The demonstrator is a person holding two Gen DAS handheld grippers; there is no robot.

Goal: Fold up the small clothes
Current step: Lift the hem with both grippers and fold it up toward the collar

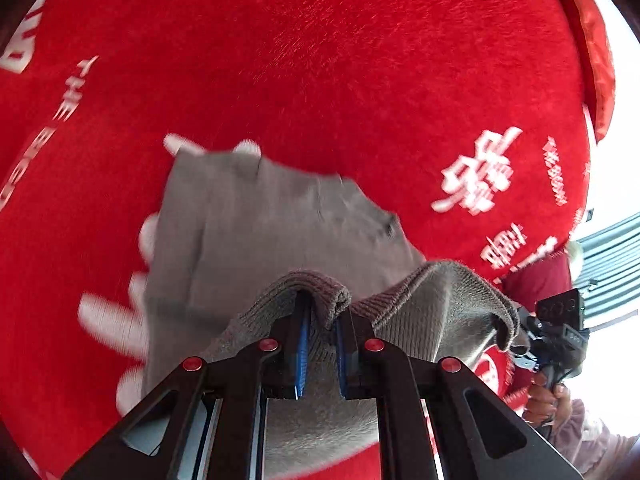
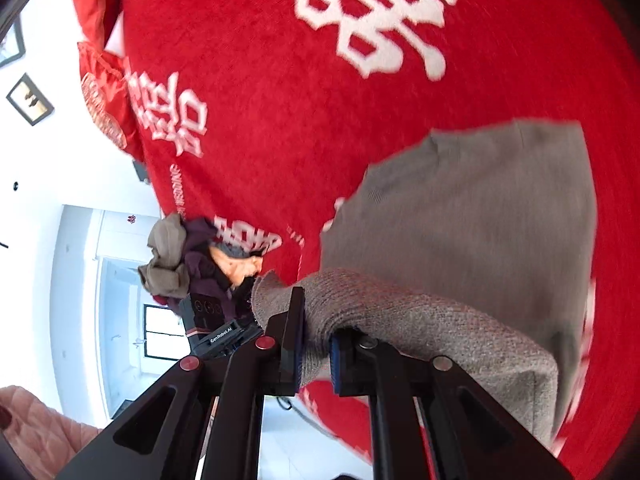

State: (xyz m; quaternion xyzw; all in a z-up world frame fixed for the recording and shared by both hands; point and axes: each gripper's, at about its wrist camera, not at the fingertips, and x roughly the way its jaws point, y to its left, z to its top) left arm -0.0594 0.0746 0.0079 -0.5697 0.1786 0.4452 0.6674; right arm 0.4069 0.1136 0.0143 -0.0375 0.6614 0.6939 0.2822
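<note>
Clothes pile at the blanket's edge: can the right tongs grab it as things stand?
Probably not. The right tongs are shut on the grey knit garment, so they are occupied; the clothes pile lies unobstructed beyond.

Bright daylight, smeared by motion

White walls [image 2: 72,168] blow out to glare; the red blanket [image 1: 320,60] and its white lettering streak with blur, the black fingers [image 1: 296,340] stay sharp, and fisheye bending darkens each frame's corners

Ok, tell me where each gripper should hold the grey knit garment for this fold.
Hold the grey knit garment along its thick ribbed edge, near its two ends, coming from the near side. That edge is raised and rolls over the fingers while the rest lies flat on the red blanket. The left gripper and right gripper are both already shut on it there.
</note>
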